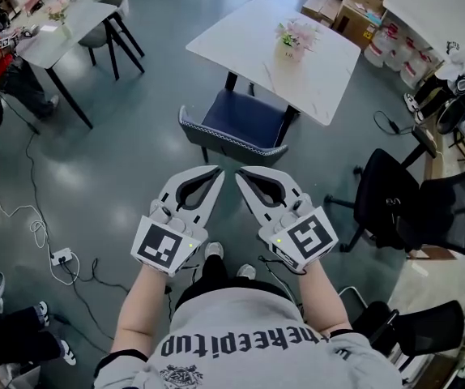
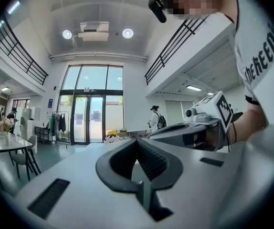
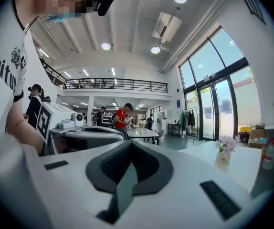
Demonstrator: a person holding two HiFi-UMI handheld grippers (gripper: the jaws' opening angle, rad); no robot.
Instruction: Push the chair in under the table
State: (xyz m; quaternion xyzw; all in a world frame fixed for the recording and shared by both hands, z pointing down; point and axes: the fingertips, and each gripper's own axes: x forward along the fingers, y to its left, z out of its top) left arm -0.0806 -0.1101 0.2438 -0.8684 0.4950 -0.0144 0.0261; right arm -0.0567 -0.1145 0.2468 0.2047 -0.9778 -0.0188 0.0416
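The chair (image 1: 234,125), with a dark blue padded seat and a curved grey back, stands at the near edge of the white table (image 1: 323,70). The front of its seat is tucked beneath the top, while its back juts out towards the person. It looks like a stiff, moderately heavy piece on plain legs, so it should slide rather than roll across the smooth floor (image 1: 135,177), and it may drag or twist if pushed off-centre. The best place to press seems to be the top rim of the back, one gripper towards each end, so that it goes in straight. A hard shove could jolt the table and the small vase of flowers (image 1: 296,39) on it. The left gripper (image 1: 217,171) and the right gripper (image 1: 239,173) hang side by side in the air in front of the person, short of the chair back and touching nothing. On the left, the fingers (image 2: 152,160) are pressed together with nothing between them. The right fingers (image 3: 109,166) are likewise closed and empty.
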